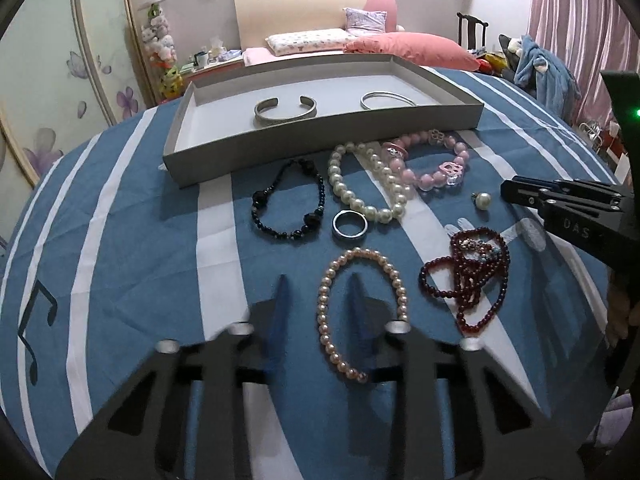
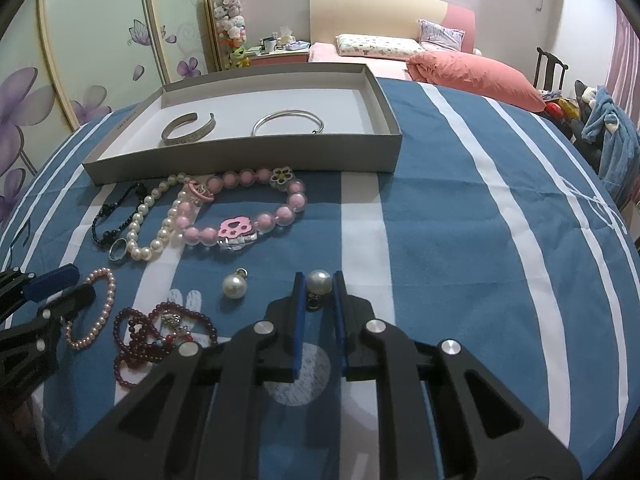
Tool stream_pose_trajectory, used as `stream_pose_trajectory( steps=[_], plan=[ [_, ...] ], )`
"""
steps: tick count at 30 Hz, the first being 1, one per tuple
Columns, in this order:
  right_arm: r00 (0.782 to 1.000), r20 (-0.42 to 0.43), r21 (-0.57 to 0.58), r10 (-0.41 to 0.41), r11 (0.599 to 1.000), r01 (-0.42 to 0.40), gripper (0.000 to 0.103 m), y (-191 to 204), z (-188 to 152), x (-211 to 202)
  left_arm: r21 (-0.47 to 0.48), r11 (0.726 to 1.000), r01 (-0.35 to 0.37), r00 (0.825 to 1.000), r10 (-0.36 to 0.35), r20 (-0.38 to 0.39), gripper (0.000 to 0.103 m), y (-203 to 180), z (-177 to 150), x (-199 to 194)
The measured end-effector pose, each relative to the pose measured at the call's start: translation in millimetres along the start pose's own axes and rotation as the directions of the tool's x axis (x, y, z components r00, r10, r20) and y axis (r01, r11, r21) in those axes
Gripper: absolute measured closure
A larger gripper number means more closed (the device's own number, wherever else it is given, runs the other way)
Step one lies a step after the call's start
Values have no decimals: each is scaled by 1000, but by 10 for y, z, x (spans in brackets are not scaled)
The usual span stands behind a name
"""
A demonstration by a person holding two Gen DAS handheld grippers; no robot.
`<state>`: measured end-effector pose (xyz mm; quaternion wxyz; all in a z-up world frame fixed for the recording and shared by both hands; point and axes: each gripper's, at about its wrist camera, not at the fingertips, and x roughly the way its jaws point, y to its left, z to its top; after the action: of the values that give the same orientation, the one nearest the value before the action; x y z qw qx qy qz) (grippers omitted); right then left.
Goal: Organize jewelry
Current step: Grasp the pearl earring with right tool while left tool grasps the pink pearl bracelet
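A grey tray (image 1: pixel 280 140) (image 2: pixel 240 160) at the back holds a silver cuff (image 1: pixel 285 109) (image 2: pixel 188 130) and a thin silver bangle (image 1: pixel 386 100) (image 2: pixel 286 122). On the blue striped cloth lie a pink bead bracelet (image 2: pixel 240 212), a white pearl strand (image 1: pixel 360 184), a black bead bracelet (image 1: pixel 286 204), a silver ring (image 1: pixel 350 224), a pink pearl bracelet (image 1: pixel 360 312), a dark red bead strand (image 1: pixel 472 276) and one pearl earring (image 2: pixel 234 285). My right gripper (image 2: pixel 318 280) is shut on a second pearl earring (image 2: pixel 319 280). My left gripper (image 1: pixel 318 284) is open over the pink pearl bracelet's left side.
The table carries a blue cloth (image 2: pixel 460 240) with white stripes. A bed with pink bedding (image 2: pixel 460 64) stands behind, a wardrobe with flower doors (image 2: pixel 80 60) at the left, a chair with blue clothing (image 2: pixel 608 136) at the right.
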<state>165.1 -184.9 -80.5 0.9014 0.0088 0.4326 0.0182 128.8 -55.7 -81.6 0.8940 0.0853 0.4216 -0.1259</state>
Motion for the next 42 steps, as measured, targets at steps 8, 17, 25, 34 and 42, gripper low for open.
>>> stream_pose_trajectory(
  steps=[8,17,25,34,42],
  plan=[
    [1000,0,0,0,1000,0,89,-1,-6,-1,-72,993,-94,996,93,-12,92,425,-25,-10],
    [1000,1,3,-3,1000,3,87,-13,-9,3,-87,992,-86,996,86,-9,92,488,-52,-33],
    [1000,0,-5,-8,1000,8,84,20,28,10,-83,993,-86,996,86,-9,91,476,-66,-51],
    [1000,2,5,-6,1000,6,89,35,27,6,-79,995,-64,998,63,-11,97,449,-65,-72],
    [998,65,58,23,998,-27,89,-36,17,-127,-160,987,3,998,7,61,97,554,-35,-223]
  ],
)
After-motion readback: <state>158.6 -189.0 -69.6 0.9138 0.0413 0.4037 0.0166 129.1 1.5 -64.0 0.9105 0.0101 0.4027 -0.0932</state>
